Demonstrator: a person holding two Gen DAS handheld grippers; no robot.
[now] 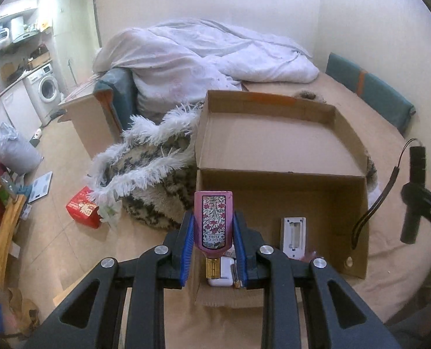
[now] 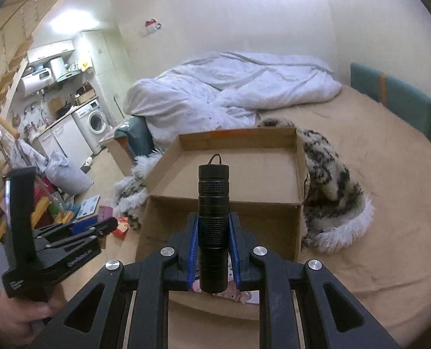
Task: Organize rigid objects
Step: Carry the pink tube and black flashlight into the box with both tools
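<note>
My left gripper (image 1: 213,226) is shut on a pink floral perfume bottle (image 1: 214,221), gold cap towards me, held above the near left corner of a two-compartment cardboard box (image 1: 279,171). The near compartment holds a white charger (image 1: 219,274) and a white plastic holder (image 1: 293,237). My right gripper (image 2: 214,226) is shut on a black flashlight (image 2: 213,221) held upright over the box's (image 2: 224,200) near compartment. The flashlight and its strap also show at the right of the left wrist view (image 1: 414,195). The far compartment looks empty.
The box sits on a tan bed (image 2: 375,203) beside a furry black-and-white blanket (image 1: 154,174). A white duvet (image 1: 203,58) lies behind. A red box (image 1: 83,210) lies on the floor at left. A green cushion (image 2: 395,99) lines the right wall.
</note>
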